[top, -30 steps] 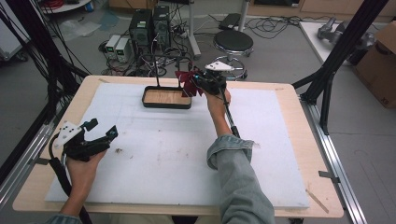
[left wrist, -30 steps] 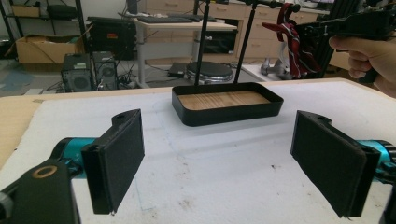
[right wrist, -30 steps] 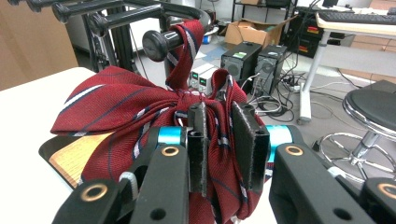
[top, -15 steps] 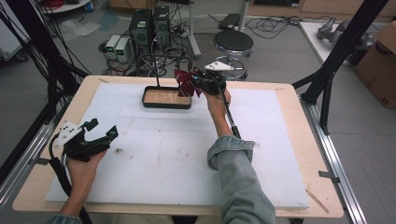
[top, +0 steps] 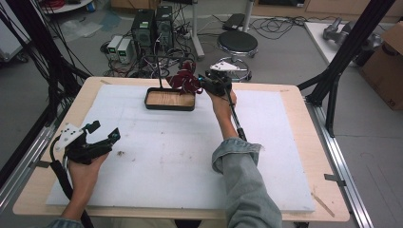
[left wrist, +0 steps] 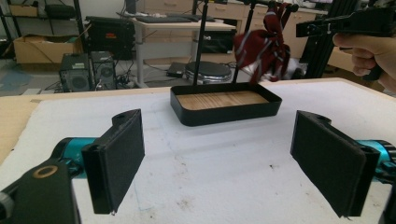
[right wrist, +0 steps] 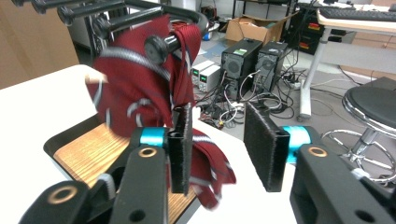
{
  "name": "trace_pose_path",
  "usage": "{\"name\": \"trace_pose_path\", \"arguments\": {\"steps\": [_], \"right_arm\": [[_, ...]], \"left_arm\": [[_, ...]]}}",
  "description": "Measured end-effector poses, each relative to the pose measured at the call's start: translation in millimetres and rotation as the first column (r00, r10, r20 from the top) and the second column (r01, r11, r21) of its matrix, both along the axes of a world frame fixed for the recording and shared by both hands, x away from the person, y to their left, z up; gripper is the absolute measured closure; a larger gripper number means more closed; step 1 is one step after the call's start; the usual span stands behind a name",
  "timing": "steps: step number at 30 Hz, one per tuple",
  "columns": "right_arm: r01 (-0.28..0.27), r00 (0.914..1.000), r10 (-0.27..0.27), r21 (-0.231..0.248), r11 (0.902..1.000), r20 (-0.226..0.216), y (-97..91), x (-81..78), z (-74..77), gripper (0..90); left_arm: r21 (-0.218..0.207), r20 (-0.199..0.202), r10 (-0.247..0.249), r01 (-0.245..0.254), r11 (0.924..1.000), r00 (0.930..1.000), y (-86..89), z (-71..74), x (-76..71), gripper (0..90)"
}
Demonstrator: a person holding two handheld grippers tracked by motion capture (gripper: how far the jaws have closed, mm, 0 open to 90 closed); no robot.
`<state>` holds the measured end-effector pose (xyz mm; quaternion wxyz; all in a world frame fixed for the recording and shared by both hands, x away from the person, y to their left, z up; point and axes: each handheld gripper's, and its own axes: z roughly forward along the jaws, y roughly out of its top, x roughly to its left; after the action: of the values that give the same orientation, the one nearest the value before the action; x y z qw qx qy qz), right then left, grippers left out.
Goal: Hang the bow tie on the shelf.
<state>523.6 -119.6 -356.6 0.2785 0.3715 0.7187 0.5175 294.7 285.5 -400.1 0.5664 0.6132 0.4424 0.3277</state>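
A dark red striped cloth hangs over a black rod of a small rack. The rack stands over a black tray with a wooden floor, at the table's far middle. My right gripper is level beside the cloth. Its jaws have just been opening and stand apart with nothing between them; the cloth lies against the outer side of the left jaw. My left gripper rests open and empty near the front left, pointing at the tray and the cloth.
A white foam mat covers the wooden table. Black frame posts rise at both sides. Beyond the far edge stand a round stool, computer boxes and loose cables. A cardboard box sits far right.
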Motion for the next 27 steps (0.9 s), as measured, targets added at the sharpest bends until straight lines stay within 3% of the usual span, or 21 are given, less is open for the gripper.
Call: {"name": "trace_pose_path", "arguments": {"steps": [7,18,27], "right_arm": [[-0.013,0.9999,0.013,0.010,0.9999,0.011,-6.7,-5.8,11.1,48.1],[0.008,0.9990,-0.010,0.051,0.9987,0.043,-24.3,-19.8,32.6,30.0],[0.034,0.9969,-0.038,0.063,0.9974,0.068,-40.6,-33.0,48.8,21.0]], "left_arm": [[0.000,0.001,0.000,0.000,1.0000,1.0000,-0.1,0.1,-0.4,17.8],[0.004,0.000,-0.002,0.002,1.0000,1.0000,-1.4,-0.3,-0.1,17.8],[0.006,0.002,-0.003,0.003,1.0000,1.0000,-2.9,-0.3,-0.1,17.8]]}}
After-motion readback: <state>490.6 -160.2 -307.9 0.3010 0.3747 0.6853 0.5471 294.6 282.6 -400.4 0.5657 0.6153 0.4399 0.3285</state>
